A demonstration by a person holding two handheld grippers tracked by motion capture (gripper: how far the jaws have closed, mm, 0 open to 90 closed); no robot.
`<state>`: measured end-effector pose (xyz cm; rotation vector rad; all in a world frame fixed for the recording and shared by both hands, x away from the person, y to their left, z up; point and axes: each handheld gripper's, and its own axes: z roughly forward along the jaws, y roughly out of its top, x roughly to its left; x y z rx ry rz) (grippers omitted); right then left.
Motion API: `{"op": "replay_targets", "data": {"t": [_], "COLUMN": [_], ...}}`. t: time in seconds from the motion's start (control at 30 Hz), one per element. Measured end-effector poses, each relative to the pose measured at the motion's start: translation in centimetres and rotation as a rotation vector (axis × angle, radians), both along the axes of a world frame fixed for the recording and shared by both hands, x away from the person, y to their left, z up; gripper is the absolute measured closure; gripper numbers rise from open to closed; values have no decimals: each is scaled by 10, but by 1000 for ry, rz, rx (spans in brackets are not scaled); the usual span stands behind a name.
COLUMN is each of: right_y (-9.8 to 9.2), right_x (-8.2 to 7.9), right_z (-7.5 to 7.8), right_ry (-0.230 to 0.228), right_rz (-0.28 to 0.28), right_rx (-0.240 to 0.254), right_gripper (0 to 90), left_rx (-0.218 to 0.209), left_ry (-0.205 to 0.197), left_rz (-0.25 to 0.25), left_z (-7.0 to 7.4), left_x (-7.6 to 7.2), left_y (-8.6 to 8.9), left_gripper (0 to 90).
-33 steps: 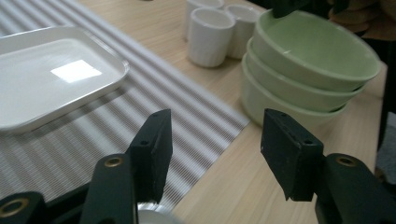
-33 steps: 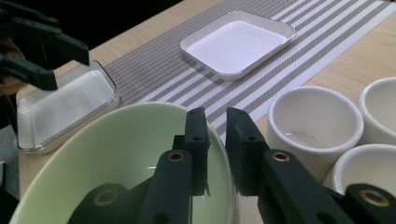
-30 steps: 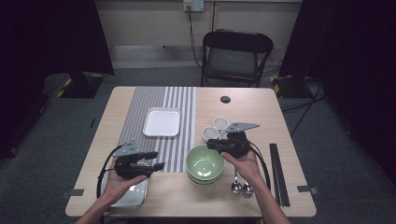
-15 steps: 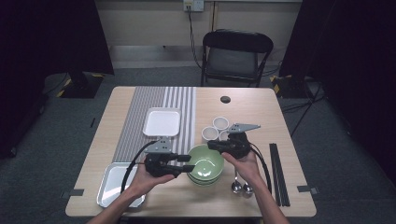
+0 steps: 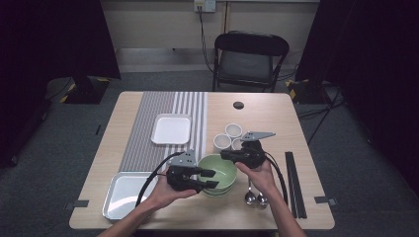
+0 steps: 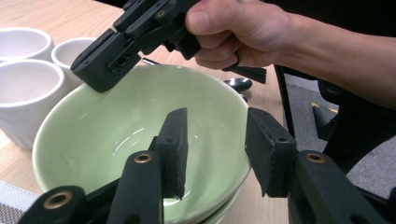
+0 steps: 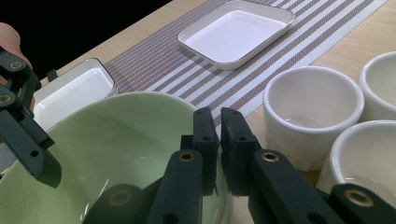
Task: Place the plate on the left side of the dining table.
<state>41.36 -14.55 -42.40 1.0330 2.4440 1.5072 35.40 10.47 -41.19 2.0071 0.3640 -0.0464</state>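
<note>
The green bowl [image 5: 218, 174], top of a short stack, sits near the desk's front edge, a little right of its middle, with three white cups [image 5: 223, 142] just behind it and two spoons [image 5: 250, 196] just to its right.

The right gripper [image 5: 225, 156] comes in over the bowl's back-right rim. In the right gripper view its jaws are pinched on that rim [image 7: 212, 140], one pad inside the bowl and one outside, with only a thin slot between them, so I judge the rim gripped.

The left gripper [image 5: 211, 178] reaches in from the bowl's left side. Its jaws have just been closing and now stand about half open. In the left gripper view one jaw hangs inside the bowl and the other outside, the near rim [image 6: 243, 172] between them, but a clear gap shows on the outer side, so the pads do not yet press on it.

The coming move, as I read it, turns on this: the two grippers sit at roughly opposite points of the rim, left-front and back-right, so the line between them crosses the bowl's middle. The left jaws need only close where they are; the rim lies straight between them, not ahead or to one side. The bowl is round, so no long axis matters.
</note>
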Motion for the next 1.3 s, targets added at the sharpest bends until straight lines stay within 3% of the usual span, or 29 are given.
{"op": "replay_targets", "data": {"t": [0.07, 0.17, 0.33, 0.63, 0.8, 1.0, 1.07, 1.13, 1.2, 1.27, 1.3], "right_y": [0, 0, -1, -1, -1, -1, -1, -1, -2, -2, -2], "right_x": [0, -1, -1, -2, -4, -4, -3, -3, -2, -2, -2], "right_z": [0, -2, -4, -2, 0, 2, 1, 1, 0, -1, -1], "right_ry": [3, 2, 2, -2, -22, -35, -35, -30, -21, -18, -16], "right_rz": [2, -2, -5, -6, -7, -6, 2, 5, 8, 7, 7], "right_rx": [4, -4, 1, 7, 7, 15, 20, 25, 29, 35, 30], "right_gripper": [853, 853, 853, 852, 817, 833, 854, 859, 861, 862, 862], "left_rx": [-7, 28, 71, 81, 71, 57, 36, -10, 15, 10, 9], "left_ry": [13, -4, -15, 13, 14, 20, 33, 59, 38, 50, 48], "left_rz": [-14, -42, -61, -104, -101, -103, -110, -114, -123, -121, -110], "left_z": [0, -3, -6, -8, -3, -2, 0, 3, 5, 6, 6], "left_x": [0, -4, -6, -4, -7, -7, -5, -3, -3, -2, -3], "left_y": [-1, -7, -13, -17, -20, -17, -15, -11, -8, -6, -6], "left_gripper": [560, 541, 670, 747, 839, 846, 852, 892, 900, 900, 852]}}
